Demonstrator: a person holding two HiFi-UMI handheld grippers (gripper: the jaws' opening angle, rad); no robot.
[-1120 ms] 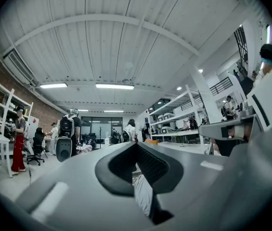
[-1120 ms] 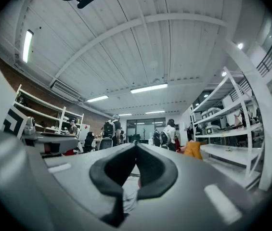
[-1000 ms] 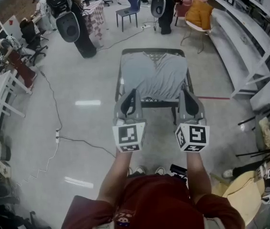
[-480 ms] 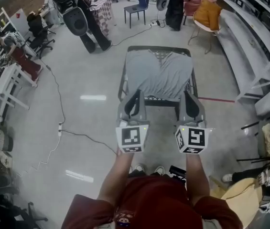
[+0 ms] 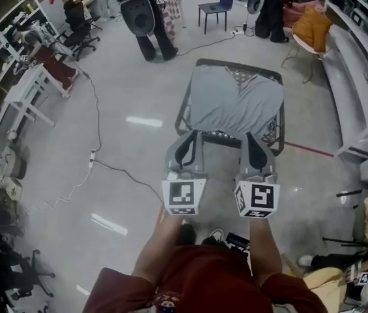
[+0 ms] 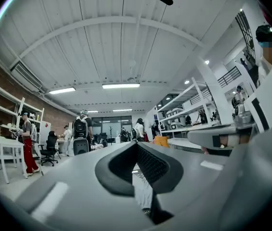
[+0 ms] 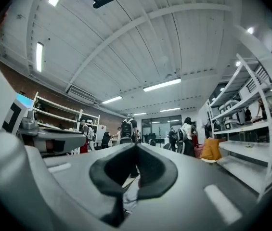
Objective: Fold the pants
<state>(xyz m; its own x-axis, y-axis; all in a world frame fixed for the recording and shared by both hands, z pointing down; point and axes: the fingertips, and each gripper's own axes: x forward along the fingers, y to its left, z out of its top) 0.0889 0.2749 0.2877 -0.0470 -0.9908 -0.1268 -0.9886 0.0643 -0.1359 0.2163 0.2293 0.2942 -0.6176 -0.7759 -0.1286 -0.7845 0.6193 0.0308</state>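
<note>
Left gripper (image 5: 192, 137) and right gripper (image 5: 249, 137) are both fully closed and empty, side by side just short of the table's (image 5: 185, 107) near edge. Grey pants (image 5: 236, 98) lie spread over most of the top. The floor to the left is open, crossed by a cable (image 5: 96, 150). Shelving (image 5: 361, 64) stands near on the right.

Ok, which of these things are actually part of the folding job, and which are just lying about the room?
Part of the job:
grey pants, spread flat on the black table
left gripper, shut
right gripper, shut

Lying about:
blue chair
orange bundle
floor cable
white shelving
</note>
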